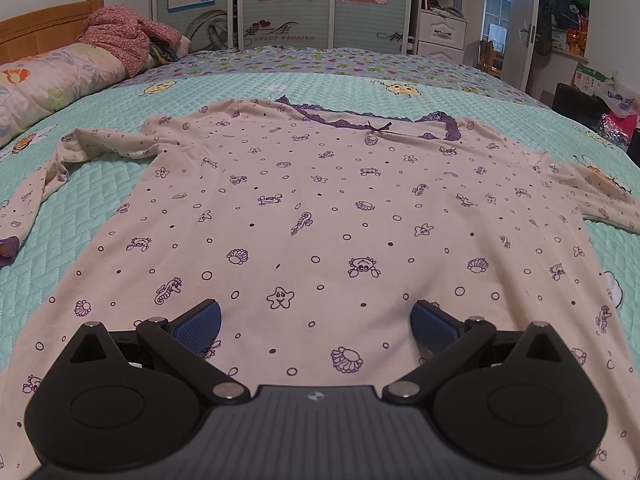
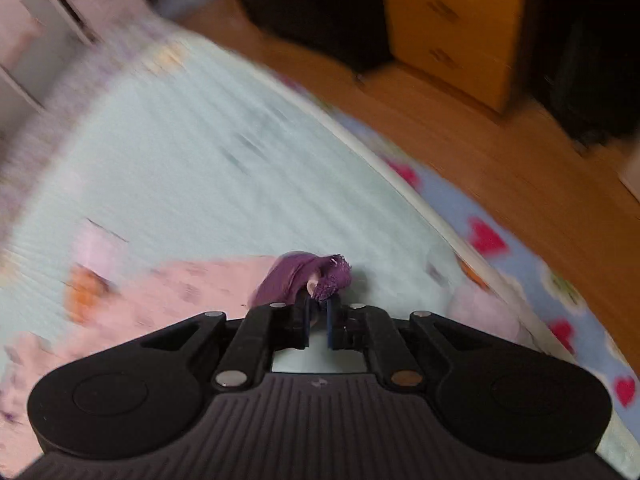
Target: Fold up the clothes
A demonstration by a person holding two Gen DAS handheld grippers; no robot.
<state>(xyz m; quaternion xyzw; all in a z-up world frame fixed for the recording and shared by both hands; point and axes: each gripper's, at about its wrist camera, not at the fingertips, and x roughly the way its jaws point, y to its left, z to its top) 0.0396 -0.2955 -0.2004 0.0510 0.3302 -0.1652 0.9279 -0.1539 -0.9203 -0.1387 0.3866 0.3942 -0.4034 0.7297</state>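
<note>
A pale pink pyjama top [image 1: 320,208] with purple sea-creature prints and a purple lace neckline lies spread flat on the bed. My left gripper [image 1: 316,320] hovers open above its lower hem, blue pads wide apart and nothing between them. One sleeve trails off to the left with a purple cuff [image 1: 8,246] at its end. In the blurred right wrist view, my right gripper [image 2: 318,308] is shut on the other purple cuff [image 2: 304,276], and the pink sleeve [image 2: 192,284] runs away to the left over the bedspread.
The turquoise quilted bedspread [image 1: 100,200] covers the bed. A floral pillow [image 1: 52,80] and a red patterned garment [image 1: 120,36] lie at the back left. The bed's edge [image 2: 400,172] drops to a wooden floor [image 2: 500,168], with a wooden drawer unit [image 2: 452,20] beyond.
</note>
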